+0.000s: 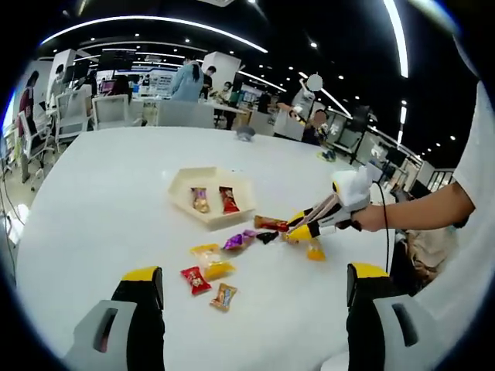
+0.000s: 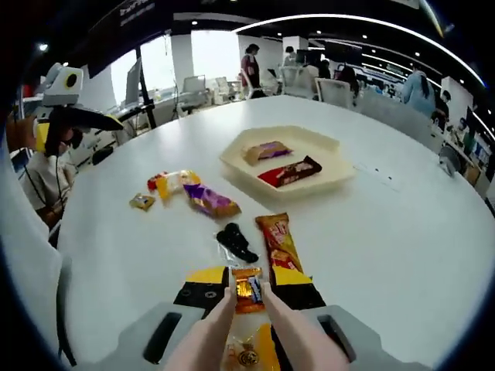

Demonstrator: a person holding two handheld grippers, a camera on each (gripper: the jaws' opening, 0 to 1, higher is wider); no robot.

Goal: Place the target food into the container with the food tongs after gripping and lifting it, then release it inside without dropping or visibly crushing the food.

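Observation:
My right gripper (image 2: pixel 249 284) is shut on a pair of pale food tongs (image 2: pixel 288 332). The tongs' tips pinch a small orange-wrapped candy (image 2: pixel 247 291) just above the white table. The cream hexagonal tray (image 2: pixel 329 147) lies beyond it with two wrapped bars inside. In the left gripper view the right gripper (image 1: pixel 303 226) reaches in from the right, low over the loose candies, short of the tray (image 1: pixel 186 184). My left gripper (image 1: pixel 255 287) hangs open over the near table with nothing between its jaws.
Loose sweets are scattered on the table: a red-orange bar (image 2: pixel 280 239), a black candy (image 2: pixel 236 243), a purple one (image 2: pixel 210 201), and a red one (image 1: pixel 196 280). A person's arm (image 1: pixel 421 210) comes in at the right. Chairs and desks stand far behind.

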